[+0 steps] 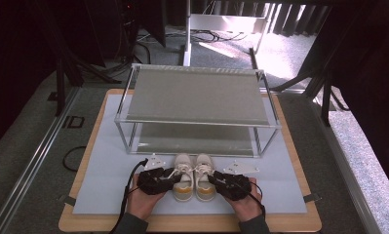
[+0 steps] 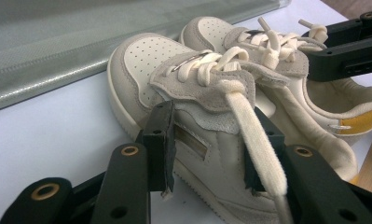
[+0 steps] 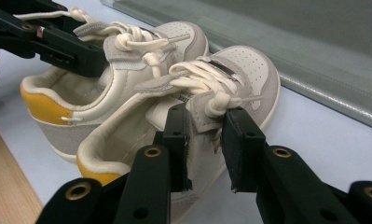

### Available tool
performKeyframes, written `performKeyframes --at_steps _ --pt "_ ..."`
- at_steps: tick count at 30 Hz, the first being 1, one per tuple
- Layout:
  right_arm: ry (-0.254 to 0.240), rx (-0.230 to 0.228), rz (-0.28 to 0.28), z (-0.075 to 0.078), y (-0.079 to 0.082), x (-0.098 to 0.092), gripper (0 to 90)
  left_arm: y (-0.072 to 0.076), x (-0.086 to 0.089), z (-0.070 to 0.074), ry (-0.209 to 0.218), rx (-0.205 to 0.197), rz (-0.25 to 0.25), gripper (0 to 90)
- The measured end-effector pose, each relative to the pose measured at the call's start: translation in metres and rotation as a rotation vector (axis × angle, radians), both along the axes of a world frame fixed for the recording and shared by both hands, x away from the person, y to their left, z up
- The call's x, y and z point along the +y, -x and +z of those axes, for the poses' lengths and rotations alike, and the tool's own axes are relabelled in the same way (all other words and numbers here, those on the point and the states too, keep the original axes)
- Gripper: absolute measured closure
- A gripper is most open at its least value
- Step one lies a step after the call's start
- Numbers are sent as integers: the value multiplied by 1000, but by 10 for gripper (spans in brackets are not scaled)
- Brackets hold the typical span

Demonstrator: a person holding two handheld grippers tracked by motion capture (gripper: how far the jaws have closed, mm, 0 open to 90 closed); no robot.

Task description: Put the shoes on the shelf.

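Two small cream shoes with yellow heels stand side by side on the white mat (image 1: 109, 180), toes toward the rack. The left shoe (image 1: 183, 162) (image 2: 146, 70) has my left gripper (image 1: 175, 173) (image 2: 207, 140) shut on its side wall, with one jaw outside and one inside the opening. A loose lace hangs over the inner jaw. My right gripper (image 1: 212, 178) (image 3: 206, 135) is shut on the laced eyelet flap of the right shoe (image 1: 203, 162) (image 3: 249, 70). Both soles rest on the mat. Each gripper also appears in the other's view, at its own shoe.
A two-shelf rack (image 1: 197, 95) with a metal frame and grey mesh shelves stands just beyond the shoes. Its lower shelf (image 1: 194, 139) sits close to the toes. The mat lies on a wooden board (image 1: 192, 225), with dark floor and stands around.
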State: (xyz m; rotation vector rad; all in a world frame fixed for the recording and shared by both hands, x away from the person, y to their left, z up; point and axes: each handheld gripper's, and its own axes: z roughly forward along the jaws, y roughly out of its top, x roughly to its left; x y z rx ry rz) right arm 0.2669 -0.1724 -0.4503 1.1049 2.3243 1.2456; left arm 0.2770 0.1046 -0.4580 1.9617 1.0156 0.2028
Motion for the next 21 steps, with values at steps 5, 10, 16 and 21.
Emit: performKeyframes --at_steps 5,10,16,21 --pt "-34 -3 -8 -1 3 0 739 2 -4 2 9 -14 7 597" --pt "-62 -10 -19 -1 6 -3 746 3 -6 3 27 -18 9 599" --pt "-74 -16 -12 -1 8 -6 746 4 -8 6 34 -13 13 600" --pt "-83 -28 -18 1 8 -7 746 3 -11 8 31 -23 15 600"
